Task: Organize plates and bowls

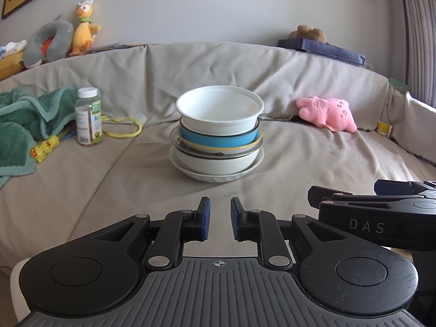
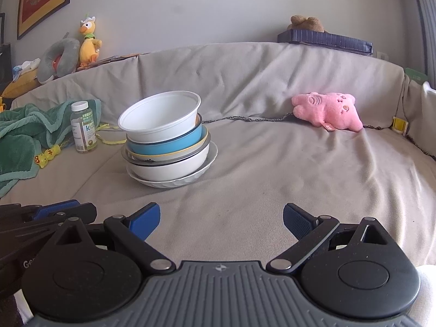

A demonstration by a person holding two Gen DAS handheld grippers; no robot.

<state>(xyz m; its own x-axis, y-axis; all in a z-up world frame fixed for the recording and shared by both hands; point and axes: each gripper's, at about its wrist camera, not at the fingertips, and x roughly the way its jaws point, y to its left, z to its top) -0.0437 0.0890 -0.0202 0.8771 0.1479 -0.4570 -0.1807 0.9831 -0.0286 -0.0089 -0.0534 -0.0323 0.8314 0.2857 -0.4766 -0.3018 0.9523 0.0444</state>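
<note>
The stack of bowls and plates (image 1: 216, 136) sits on the beige-covered sofa (image 1: 299, 158), at about 12 o'clock from the left gripper (image 1: 220, 219) and well apart from it. A white bowl (image 1: 219, 109) tops the pile, nested in a blue bowl (image 1: 218, 139); under those lie a yellow-rimmed plate, a grey-rimmed dish, a deep white bowl and a wide white plate (image 1: 218, 175) touching the sofa cover. In the right wrist view the top bowl tilts toward 10 o'clock.

The left gripper has its blue pads nearly pressed together, only a narrow slit between them, nothing pinched. The right gripper (image 2: 221, 219) stands spread wide with nothing between its fingers; the stack lies at about 11 o'clock from it. The two grippers are side by side, low over the seat.

At 9 o'clock of the stack stand a vitamin bottle (image 1: 88, 115) and a green blanket (image 1: 24, 125). At 3 o'clock lies a pink plush toy (image 1: 327, 113). A yellow duck toy (image 1: 84, 27) perches on the sofa back at 10 o'clock
</note>
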